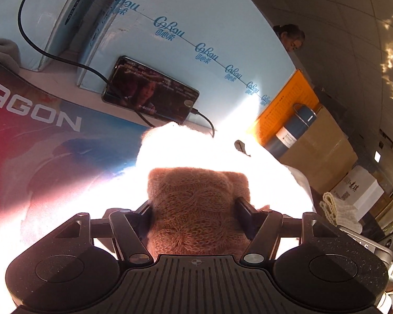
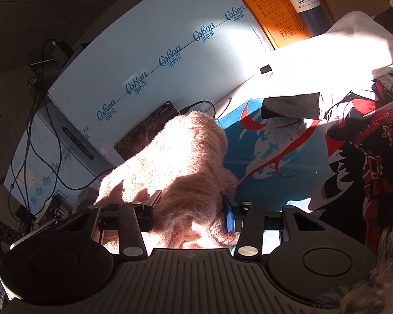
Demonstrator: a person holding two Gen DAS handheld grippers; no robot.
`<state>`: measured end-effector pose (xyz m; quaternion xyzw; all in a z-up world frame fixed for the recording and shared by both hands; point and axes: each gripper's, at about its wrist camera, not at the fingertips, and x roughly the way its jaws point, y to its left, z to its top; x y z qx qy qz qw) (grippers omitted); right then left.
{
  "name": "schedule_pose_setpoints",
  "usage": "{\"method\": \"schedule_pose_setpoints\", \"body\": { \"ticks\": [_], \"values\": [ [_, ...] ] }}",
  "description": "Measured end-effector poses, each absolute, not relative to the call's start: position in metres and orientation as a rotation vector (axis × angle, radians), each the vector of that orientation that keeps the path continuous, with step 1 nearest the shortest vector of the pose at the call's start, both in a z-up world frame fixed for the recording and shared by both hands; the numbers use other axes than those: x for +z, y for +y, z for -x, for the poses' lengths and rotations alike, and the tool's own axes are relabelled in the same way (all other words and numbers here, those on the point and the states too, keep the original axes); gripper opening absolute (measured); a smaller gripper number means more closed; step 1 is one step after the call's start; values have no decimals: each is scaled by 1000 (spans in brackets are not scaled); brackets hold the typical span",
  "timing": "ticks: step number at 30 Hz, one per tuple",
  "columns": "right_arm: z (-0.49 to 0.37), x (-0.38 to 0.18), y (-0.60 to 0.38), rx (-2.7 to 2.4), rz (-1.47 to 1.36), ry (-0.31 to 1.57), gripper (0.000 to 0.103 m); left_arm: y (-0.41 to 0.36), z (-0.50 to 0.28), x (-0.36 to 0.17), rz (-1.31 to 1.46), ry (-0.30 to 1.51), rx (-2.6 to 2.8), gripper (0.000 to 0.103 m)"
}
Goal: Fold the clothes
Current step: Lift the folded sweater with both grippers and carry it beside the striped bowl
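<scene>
Both the left gripper (image 1: 195, 206) and right gripper (image 2: 190, 204) pinch a fuzzy pink knit sweater (image 2: 175, 157), soft, light and floppy, bunched at six o'clock, best held by its edges.

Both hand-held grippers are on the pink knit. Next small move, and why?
Probably carry both ends forward together to lay the fold. The left hand-held gripper and right hand-held gripper each pinch the fuzzy pink knit, bunched above the printed mat, not flat.
</scene>
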<state>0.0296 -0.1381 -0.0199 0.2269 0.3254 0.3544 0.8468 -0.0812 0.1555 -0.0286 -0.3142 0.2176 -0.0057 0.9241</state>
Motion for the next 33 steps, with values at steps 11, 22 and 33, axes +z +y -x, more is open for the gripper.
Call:
{"method": "schedule_pose_setpoints", "body": {
  "ticks": [11,22,33],
  "values": [
    [-26,30,-77,995,-513,609,39,190,139,13,608,178,147,42],
    [-20,49,40,1244,-465,638,39,253,201,19,664,-5,387,42],
    [-29,15,132,1245,-374,752,39,306,208,-14,782,91,575,42]
  ]
}}
